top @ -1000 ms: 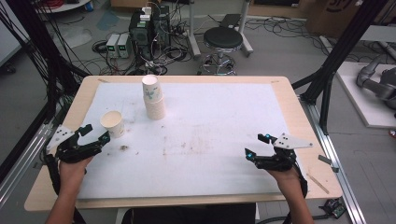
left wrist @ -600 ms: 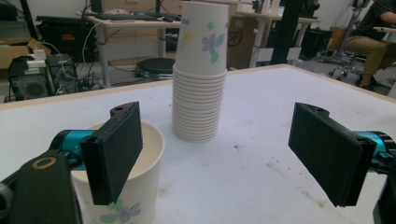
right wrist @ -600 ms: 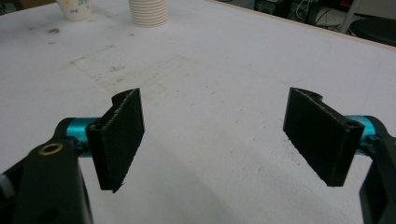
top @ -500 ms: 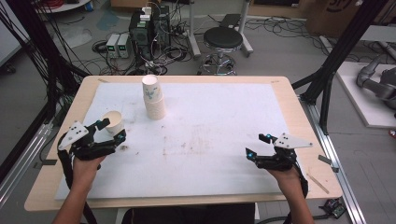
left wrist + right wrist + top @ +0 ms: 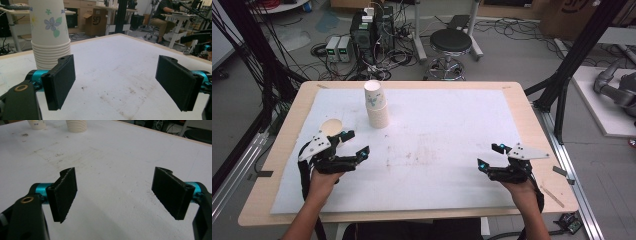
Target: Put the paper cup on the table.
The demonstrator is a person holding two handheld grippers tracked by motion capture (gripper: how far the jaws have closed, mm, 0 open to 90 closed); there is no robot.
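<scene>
Left tool (image 5: 353,144) gapes empty beside single cup (image 5: 331,127), facing cup stack (image 5: 376,106); right tool (image 5: 490,156) idles open on bench (image 5: 522,107).

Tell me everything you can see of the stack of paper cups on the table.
The stack of paper cups stands upside down on the white sheet, far left of centre. The nested rims form ribbed cream rings at its base; the outermost cup is white paper printed with a purple flower and green leaves. It looks upright and undented. No gripper touches it; a single cup stands apart beside it.
</scene>
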